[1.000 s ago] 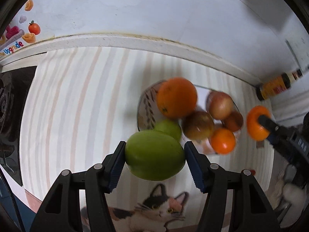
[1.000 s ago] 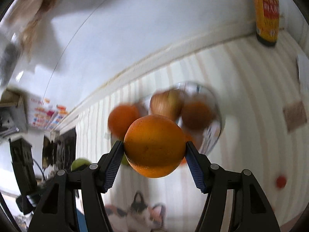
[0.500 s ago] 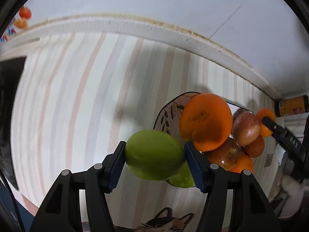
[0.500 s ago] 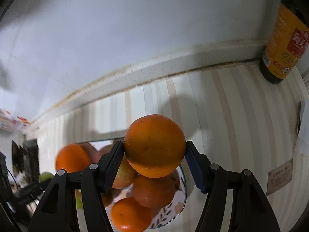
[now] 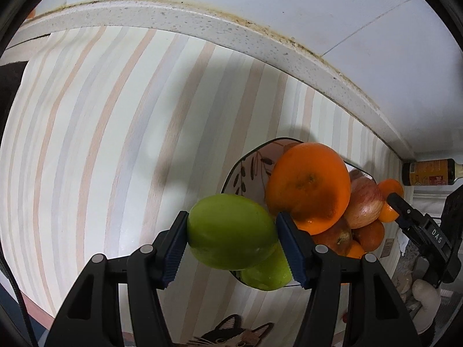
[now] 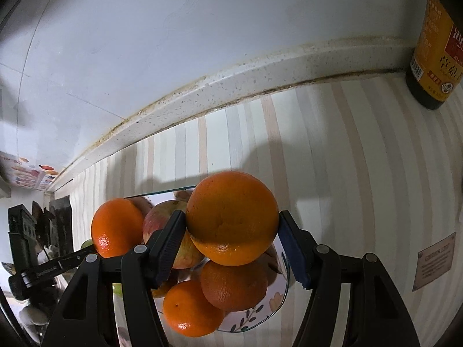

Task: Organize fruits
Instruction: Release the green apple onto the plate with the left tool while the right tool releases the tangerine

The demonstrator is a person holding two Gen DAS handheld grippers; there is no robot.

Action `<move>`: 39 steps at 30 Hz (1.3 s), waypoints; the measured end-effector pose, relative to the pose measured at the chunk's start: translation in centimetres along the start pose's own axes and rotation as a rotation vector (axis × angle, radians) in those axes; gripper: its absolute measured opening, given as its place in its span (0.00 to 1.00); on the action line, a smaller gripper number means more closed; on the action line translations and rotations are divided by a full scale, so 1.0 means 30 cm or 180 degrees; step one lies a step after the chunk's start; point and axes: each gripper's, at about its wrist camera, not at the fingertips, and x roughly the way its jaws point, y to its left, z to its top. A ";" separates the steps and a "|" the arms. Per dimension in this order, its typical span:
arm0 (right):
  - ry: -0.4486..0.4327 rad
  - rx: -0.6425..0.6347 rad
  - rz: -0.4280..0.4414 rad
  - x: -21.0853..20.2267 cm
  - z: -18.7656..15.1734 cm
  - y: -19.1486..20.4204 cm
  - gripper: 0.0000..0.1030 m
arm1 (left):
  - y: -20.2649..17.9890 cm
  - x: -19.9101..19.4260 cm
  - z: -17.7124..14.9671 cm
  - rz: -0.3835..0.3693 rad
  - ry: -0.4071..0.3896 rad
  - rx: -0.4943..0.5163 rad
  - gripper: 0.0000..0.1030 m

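Green fruit (image 5: 230,232) clamped in left claw (image 5: 231,240); orange (image 6: 231,218) clamped in right claw (image 6: 231,241), above bowl (image 6: 254,316).

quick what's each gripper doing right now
Left gripper: closed on a green fruit.
Right gripper: closed on an orange.

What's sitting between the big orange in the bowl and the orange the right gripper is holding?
A red apple, seen in the left wrist view.
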 end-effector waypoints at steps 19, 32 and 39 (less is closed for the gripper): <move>0.0080 0.0184 0.0228 -0.026 0.013 -0.018 0.72 | 0.047 -0.056 -0.026 -0.0393 -0.0082 -0.0214 0.57; -0.0085 0.0027 -0.0016 -0.102 -0.007 0.012 0.90 | -0.025 -0.130 -0.078 0.0040 -0.0314 0.0056 0.57; -0.0373 -0.0345 -0.0655 -0.226 -0.132 0.093 0.93 | -0.104 -0.205 -0.180 0.0364 -0.0547 0.0336 0.91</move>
